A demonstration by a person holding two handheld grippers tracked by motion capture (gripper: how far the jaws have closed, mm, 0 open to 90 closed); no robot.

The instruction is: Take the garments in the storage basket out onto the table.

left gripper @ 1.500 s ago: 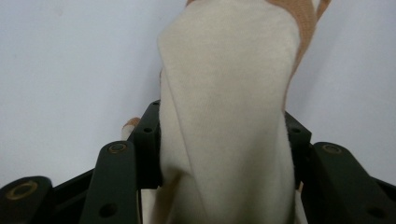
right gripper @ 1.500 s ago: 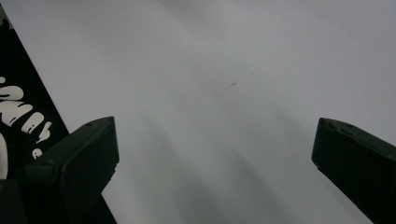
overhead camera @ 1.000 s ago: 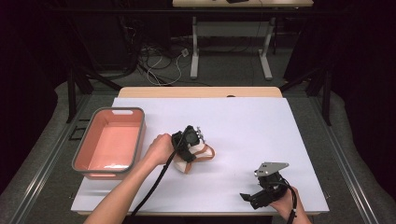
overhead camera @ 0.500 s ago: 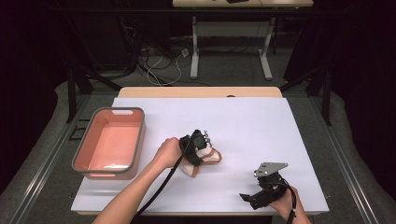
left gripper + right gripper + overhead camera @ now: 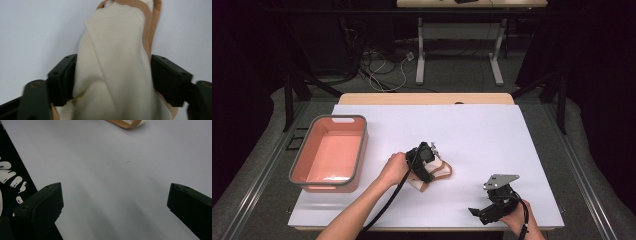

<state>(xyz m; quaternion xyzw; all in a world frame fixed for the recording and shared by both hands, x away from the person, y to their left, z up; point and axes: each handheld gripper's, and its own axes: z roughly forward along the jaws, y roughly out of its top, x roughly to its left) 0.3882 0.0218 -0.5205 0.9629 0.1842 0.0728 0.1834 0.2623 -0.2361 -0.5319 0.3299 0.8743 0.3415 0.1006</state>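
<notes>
The left gripper [image 5: 430, 161] has just been opening its jaws, with the cream cloth [image 5: 117, 75] between them, lying mid-table and running lengthwise straight ahead. The right gripper [image 5: 484, 212], jaws spread and empty, rests well apart near the table's [image 5: 512, 130] front edge.

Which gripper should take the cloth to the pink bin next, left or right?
Left. The left gripper already straddles the cream cloth, its jaws just opening, and sits nearer the pink bin. The right gripper rests open at the table's near edge.

Pink bin [image 5: 332, 155], probably empty, table's left.
</notes>
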